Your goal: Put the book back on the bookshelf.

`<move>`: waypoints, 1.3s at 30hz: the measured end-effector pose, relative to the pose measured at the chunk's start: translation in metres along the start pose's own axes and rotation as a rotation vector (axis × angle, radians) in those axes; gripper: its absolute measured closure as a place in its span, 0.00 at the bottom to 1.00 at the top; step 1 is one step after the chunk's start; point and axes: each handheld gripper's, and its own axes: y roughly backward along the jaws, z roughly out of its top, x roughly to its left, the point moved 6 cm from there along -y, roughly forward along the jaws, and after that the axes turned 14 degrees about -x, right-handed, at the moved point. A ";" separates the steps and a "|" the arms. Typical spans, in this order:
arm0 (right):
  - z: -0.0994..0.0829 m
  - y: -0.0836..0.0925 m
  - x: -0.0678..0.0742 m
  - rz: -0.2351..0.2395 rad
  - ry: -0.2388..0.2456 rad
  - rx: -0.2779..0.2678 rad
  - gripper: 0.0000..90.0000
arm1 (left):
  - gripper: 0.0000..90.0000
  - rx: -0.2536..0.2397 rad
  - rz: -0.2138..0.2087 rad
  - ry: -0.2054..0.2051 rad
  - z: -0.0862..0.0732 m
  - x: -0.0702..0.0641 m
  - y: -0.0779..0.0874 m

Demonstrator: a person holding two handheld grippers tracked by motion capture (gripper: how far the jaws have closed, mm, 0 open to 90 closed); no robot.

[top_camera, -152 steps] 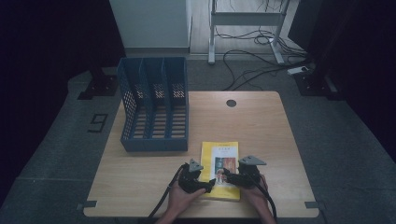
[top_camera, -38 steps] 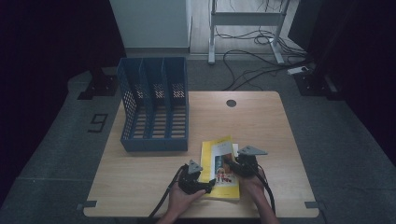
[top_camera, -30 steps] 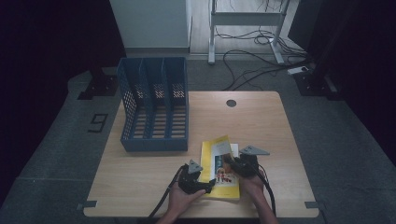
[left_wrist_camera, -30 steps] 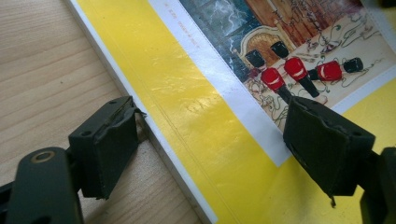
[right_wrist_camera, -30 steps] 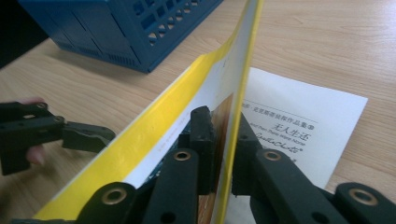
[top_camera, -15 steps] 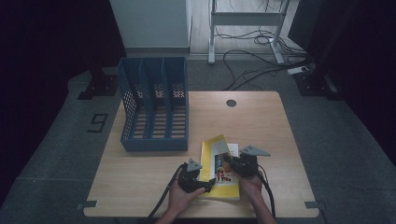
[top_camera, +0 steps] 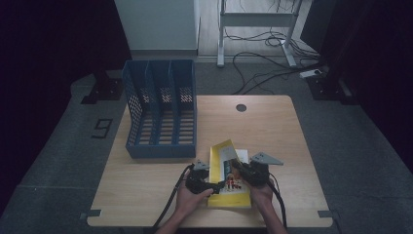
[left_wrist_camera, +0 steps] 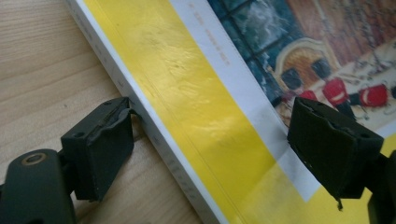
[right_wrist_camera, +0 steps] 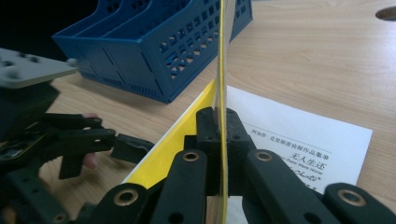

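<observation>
Yellow book [top_camera: 229,187] lies near the table's [top_camera: 272,126] 6 o'clock edge, cover [right_wrist_camera: 222,70] lifted upright. Right gripper [right_wrist_camera: 219,126] clenched on that cover. Left gripper [left_wrist_camera: 210,140] released, jaws astride the book's spine edge. Blue file rack [top_camera: 160,109] at 11 o'clock, near. Wooden table, grey carpet, cables [top_camera: 263,53] behind at 12 o'clock.

A wooden table [top_camera: 272,126] bears a blue file rack [top_camera: 160,109] and a yellow book [top_camera: 229,187].

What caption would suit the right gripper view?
Right gripper pinches the yellow book's front cover upright, blue file rack behind.
</observation>
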 end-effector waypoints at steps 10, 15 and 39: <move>0.006 0.003 0.008 0.031 0.024 -0.028 0.97 | 0.14 0.001 0.000 0.027 0.007 0.003 -0.003; 0.007 0.004 0.008 0.038 0.013 -0.039 0.97 | 0.13 0.004 -0.006 0.028 0.009 0.003 -0.002; 0.020 0.016 0.015 0.086 0.051 -0.103 0.97 | 0.26 -0.045 -0.056 0.071 0.022 0.005 -0.001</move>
